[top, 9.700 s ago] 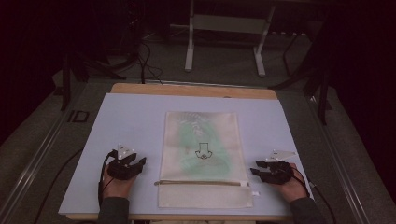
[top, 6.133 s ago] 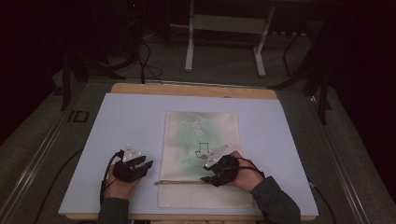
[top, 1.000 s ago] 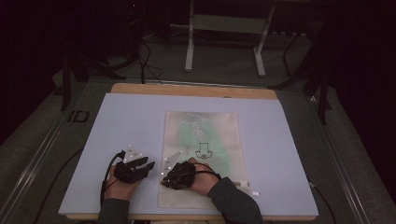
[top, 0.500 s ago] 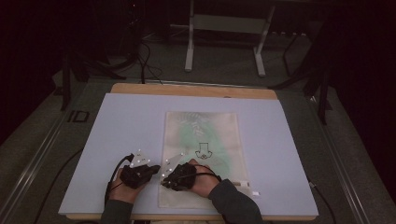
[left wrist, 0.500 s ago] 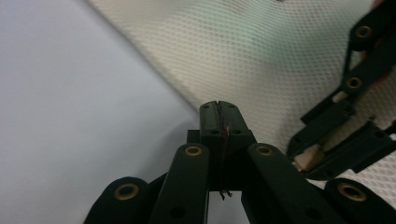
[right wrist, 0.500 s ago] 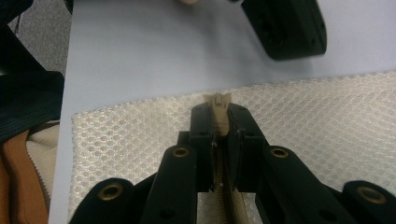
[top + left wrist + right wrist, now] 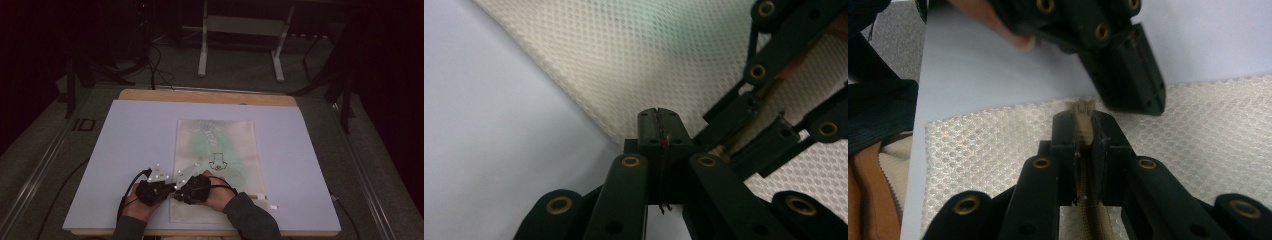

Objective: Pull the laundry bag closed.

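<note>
A white mesh bag point(image 7: 215, 145) with a green tint and a black arrow drawing lies flat on the pale mat point(image 7: 125, 150). A tan zipper point(image 7: 1083, 132) runs across its near end. At the bag's near left corner my two grippers meet tip to tip. My right gripper point(image 7: 179, 192) point(image 7: 1083, 120) is shut on the zipper close to its end. My left gripper point(image 7: 170, 188) point(image 7: 658, 122) is shut at the bag's left edge, its pads pinching the mesh beside the zipper's end. Its jaws point(image 7: 1128, 75) cross just past the right jaws.
The mat covers a wooden table point(image 7: 200, 95) with dark floor around it. A metal stand point(image 7: 240, 45) and cables sit behind the table. A small white tag point(image 7: 273, 206) lies at the bag's near right corner. Dark sleeves enter from the bottom.
My left gripper has slid right from the bare mat to the bag's left edge, next to the right gripper. The right gripper has stayed at the zipper's left end.
</note>
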`<state>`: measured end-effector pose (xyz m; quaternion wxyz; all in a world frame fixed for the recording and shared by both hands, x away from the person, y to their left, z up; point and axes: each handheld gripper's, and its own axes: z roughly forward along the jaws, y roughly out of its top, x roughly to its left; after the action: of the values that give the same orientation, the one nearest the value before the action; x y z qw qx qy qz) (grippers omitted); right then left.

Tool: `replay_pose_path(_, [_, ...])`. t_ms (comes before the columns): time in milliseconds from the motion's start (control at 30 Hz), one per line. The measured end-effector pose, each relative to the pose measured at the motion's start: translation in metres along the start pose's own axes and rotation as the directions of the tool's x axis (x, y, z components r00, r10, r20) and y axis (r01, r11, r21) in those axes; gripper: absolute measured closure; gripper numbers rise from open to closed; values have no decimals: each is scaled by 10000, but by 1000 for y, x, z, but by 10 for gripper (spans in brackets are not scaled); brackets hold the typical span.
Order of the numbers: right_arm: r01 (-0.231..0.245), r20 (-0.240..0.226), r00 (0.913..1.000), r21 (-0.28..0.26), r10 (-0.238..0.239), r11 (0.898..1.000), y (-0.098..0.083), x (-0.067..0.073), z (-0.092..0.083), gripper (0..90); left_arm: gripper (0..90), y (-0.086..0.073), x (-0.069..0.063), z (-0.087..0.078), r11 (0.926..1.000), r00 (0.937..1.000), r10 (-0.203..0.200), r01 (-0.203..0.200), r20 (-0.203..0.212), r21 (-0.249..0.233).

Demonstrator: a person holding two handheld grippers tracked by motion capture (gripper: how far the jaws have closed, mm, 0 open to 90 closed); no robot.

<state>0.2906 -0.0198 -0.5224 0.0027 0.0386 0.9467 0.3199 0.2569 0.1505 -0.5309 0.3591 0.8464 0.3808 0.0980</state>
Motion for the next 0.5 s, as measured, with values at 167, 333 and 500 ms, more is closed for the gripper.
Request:
replay_pose_path(167, [53,50,10000,21,-54,10000,1,1,0,821,893,1,-3,1,9999,9997,-53,56,-231,136])
replay_pose_path(333, [68,49,10000,71,-69,10000,0,1,-1,823,896,3,-2,1,9993,9998,-62,69,-197,362])
replay_pose_path(500, [39,128,9999,58,-40,10000,-2,2,-2,824,897,3,-2,1,9993,9998,-14,22,-198,379])
